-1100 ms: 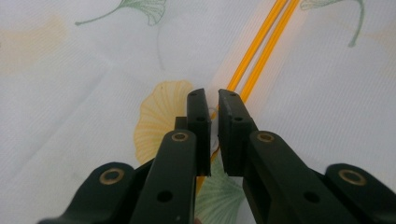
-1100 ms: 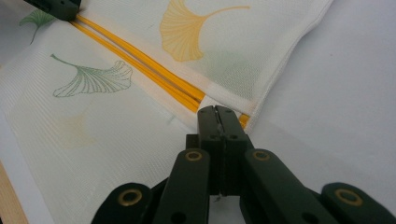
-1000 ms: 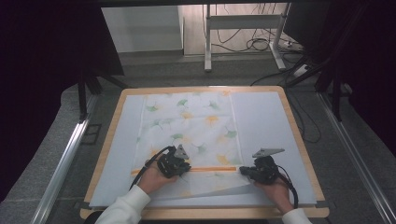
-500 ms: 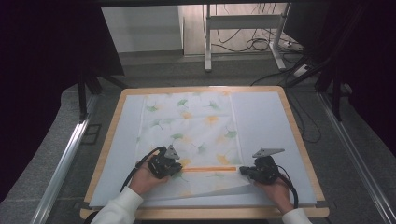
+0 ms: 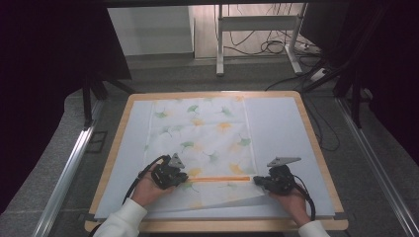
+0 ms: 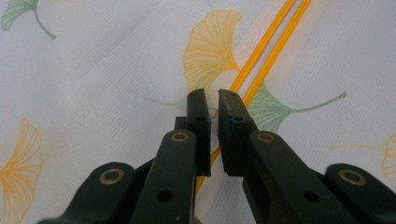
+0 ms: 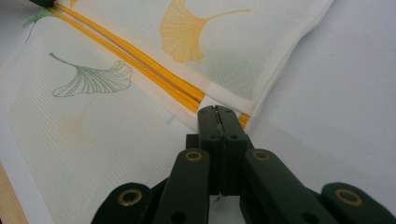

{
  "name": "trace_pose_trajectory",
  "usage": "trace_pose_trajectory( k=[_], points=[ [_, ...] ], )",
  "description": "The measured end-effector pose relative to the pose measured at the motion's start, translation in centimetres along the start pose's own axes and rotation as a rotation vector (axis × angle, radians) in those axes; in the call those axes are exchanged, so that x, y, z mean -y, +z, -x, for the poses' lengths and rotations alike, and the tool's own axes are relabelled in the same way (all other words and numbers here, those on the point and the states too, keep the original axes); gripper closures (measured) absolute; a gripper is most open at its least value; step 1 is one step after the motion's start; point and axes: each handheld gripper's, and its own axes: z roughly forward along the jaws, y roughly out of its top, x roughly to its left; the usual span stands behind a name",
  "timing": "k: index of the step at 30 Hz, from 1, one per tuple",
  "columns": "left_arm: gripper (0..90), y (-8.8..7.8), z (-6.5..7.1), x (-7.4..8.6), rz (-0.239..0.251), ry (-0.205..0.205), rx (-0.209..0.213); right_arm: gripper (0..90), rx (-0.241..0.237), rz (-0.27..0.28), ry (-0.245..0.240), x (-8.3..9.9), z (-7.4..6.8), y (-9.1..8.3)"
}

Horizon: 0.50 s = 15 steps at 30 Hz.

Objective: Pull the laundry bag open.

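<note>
A white mesh bag printed with green and yellow ginkgo leaves lies flat on the table. An orange zipper runs across its near part. My left gripper sits at the zipper's left end, its jaws closed to a thin gap over the orange line, pinching a small pale zipper pull at the tips. My right gripper is shut on the bag's edge at the zipper's right end, next to the bag's hemmed side.
The bag rests on a pale blue mat laid over a wooden board. The wood edge shows at the near left in the right gripper view. Metal rails flank the table; cables lie on the floor behind.
My left gripper has slid left along the zipper, and the visible orange line has grown longer to the left. The right gripper has stayed put.
</note>
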Motion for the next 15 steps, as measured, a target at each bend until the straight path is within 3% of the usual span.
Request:
trace_pose_trajectory(
  k=[15],
  points=[
    [84.5, -0.39, -0.39, 0.51, -0.006, -0.011, -0.018, 89.8, -0.001, 0.001, -0.001, 0.0, 0.02, 0.0]
  ],
)
